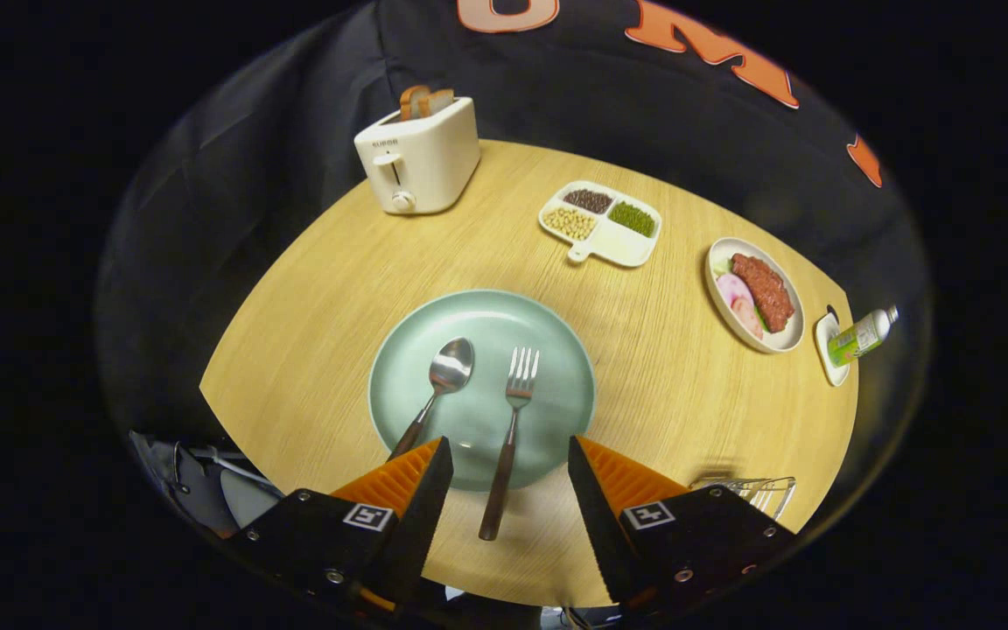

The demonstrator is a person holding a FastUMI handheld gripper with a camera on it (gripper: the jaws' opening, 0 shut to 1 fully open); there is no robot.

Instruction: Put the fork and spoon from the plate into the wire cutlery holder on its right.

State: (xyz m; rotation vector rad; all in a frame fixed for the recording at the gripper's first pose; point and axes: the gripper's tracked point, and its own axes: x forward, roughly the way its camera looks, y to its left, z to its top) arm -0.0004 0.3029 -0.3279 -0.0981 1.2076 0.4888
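Gripper view: gripper (509,459) with jaws spread wide, gripping nothing, above the near rim of the green plate (556,350). Fork (508,437) lies between them, its dark handle overhanging the plate toward the near side; spoon (436,389) lies just left of it. Wire cutlery holder (753,492) stands on the tabletop (311,350) behind the right finger. Far side: toaster (419,156), divided dish (602,223).

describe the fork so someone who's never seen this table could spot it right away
Start at the big pale green plate in the middle of the wooden table. Two utensils lie on it: the fork is the right-hand one, its dark handle running off the rim between the open tool's fingers. Unlike the round-bowled spoon, it ends in tines.
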